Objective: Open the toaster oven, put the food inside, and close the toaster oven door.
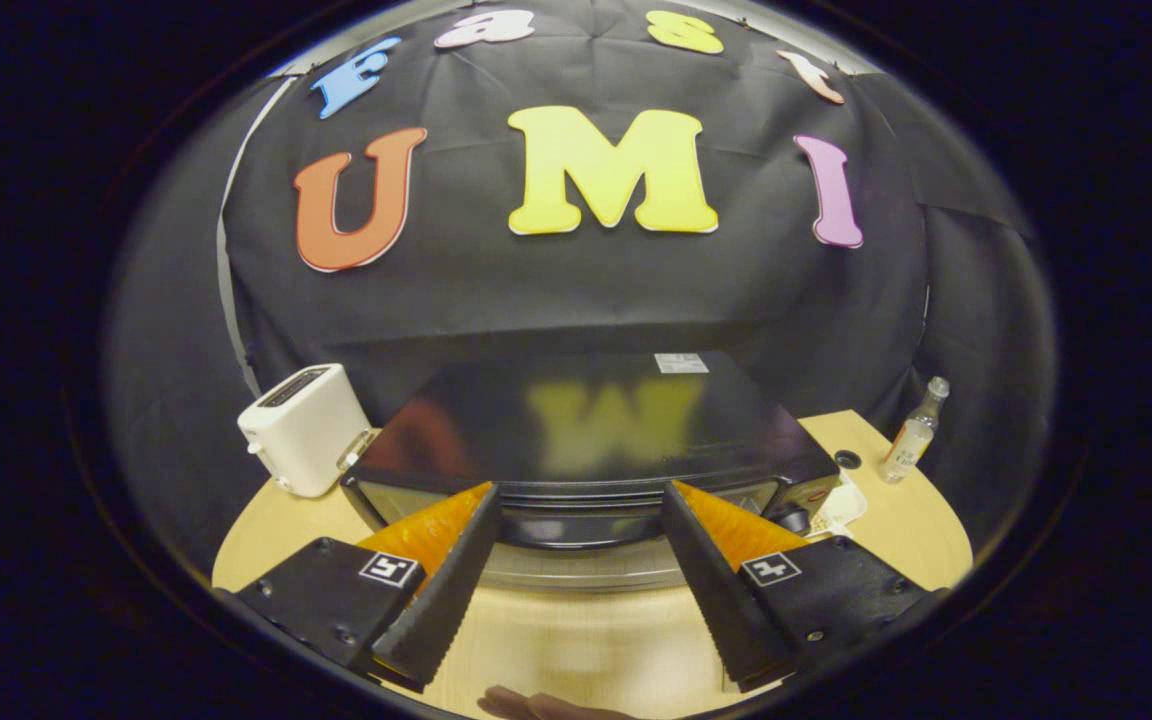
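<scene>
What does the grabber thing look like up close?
The hand-held gripper has two long wedge-shaped fingers with ridged, saw-toothed inner faces. Each finger grows out of a black block fastened with small screws, and each block wears a little square white sticker with a black pattern. The fingers stand wide apart, pointing at the front of the black toaster oven.

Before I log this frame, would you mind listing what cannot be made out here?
- Toaster oven door front, gripper view: seen from above, with the open claw fingers across it, so the handle and any gap are unclear.
- Food: cannot be located.
- Bottle label beside the oven: too small.
- Object at the table near edge, below the fingers: cut off and blurred.
</scene>
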A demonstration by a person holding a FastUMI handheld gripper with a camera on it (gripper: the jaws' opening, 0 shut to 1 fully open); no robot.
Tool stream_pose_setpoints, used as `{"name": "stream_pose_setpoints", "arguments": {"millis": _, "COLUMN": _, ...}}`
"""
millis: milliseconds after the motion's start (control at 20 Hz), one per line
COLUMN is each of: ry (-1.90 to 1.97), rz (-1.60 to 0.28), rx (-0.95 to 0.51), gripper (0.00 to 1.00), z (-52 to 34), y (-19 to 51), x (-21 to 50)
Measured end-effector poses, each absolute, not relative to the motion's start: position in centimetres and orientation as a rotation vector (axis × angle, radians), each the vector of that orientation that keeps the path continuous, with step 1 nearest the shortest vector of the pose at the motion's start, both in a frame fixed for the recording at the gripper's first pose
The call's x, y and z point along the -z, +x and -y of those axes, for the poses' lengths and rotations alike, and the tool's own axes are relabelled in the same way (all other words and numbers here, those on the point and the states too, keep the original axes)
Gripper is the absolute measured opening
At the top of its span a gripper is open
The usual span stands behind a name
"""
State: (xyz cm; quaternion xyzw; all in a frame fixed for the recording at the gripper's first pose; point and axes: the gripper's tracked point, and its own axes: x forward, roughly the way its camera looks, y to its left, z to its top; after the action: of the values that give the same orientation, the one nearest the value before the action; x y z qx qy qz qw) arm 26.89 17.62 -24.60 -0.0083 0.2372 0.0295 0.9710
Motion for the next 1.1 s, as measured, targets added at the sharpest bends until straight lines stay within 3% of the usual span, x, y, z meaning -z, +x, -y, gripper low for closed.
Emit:
{"name": "stream_pose_setpoints", "arguments": {"millis": 450, "ry": -0.042, "rz": -0.504, "rx": -0.078, "gripper": 1.00, "z": -18.3, "y": 27.1, "x": 25.1}}
{"name": "stream_pose_setpoints", "arguments": {"millis": 1100, "ry": -0.039, "rz": -0.668, "rx": -0.037, "gripper": 1.00, "z": -17.0, "y": 16.6, "x": 28.7}}
